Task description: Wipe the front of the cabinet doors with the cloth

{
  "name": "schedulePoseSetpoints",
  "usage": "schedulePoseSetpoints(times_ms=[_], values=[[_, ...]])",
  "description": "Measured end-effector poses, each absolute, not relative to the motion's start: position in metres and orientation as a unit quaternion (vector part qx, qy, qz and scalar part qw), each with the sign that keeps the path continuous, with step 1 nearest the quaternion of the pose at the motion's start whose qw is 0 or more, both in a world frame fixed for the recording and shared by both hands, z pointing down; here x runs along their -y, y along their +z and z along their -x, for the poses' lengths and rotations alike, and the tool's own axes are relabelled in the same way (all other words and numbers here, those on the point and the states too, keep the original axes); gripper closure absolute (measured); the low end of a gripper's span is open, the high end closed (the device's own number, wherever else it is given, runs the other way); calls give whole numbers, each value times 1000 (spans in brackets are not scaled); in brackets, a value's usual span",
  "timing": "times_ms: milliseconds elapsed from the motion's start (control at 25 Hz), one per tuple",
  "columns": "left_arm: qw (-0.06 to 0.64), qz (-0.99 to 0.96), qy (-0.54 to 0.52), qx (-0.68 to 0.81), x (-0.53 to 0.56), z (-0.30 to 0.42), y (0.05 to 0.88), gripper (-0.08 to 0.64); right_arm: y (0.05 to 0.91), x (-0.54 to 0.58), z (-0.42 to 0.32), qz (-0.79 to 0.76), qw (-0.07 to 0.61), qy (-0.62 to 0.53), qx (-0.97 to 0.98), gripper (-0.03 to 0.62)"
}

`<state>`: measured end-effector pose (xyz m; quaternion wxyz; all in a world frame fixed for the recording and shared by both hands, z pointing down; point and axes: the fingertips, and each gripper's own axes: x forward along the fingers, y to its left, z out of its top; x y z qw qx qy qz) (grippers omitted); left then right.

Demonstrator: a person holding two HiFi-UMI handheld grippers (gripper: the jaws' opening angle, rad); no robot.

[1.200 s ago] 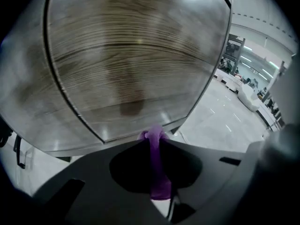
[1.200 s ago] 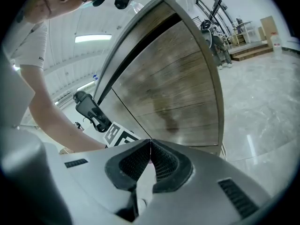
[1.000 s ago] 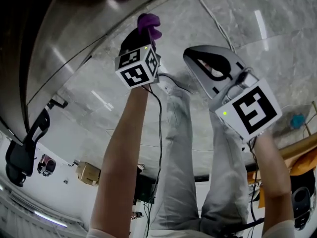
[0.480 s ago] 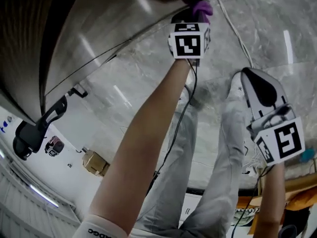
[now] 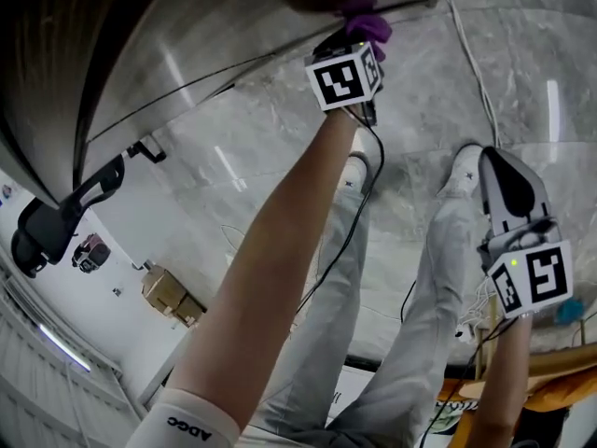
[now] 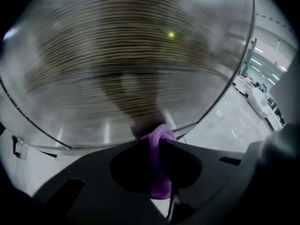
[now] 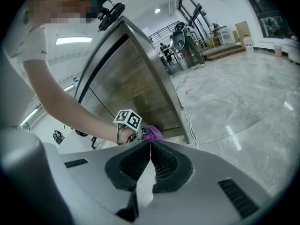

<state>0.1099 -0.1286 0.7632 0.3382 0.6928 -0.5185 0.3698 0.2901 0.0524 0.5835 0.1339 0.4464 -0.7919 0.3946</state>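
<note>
- Left hand-held gripper: jaws clamped on a purple cloth; a bunched fold of the cloth sticks out past the jaw tips, the rest hangs back between the jaws.
- Cloth position: tip held against the lower part of the wood-grain cabinet door, just above its bottom edge; a dark reflection is seen on the glossy front right behind the cloth.
- Head view: left hand-held gripper is reached forward on an outstretched bare arm; cloth lies at the cabinet's bottom edge, near its corner; marker cube is turned towards the camera.
- Right hand-held gripper: jaws together, nothing between them; it is held low and well apart from the cabinet, beside the person's right leg in the head view.
- Right gripper view: cloth is seen at the foot of the cabinet front, beside the left marker cube.
- Surroundings: grey marble floor; white cable running along the floor from the cabinet corner.
</note>
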Motion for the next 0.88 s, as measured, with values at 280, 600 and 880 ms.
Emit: schedulePoseSetpoints(times_ms=[280,600,880], values=[[335,-641,371,582,125,20,754,512,577,-40,-225,-430,127,384,807,564],[353,-606,334,630,115,121,728,512,569,-47,-142,-378,153,376,832,564],[369,-587,301,655,84,174,703,512,552,-45,-82,-325,173,357,858,563]])
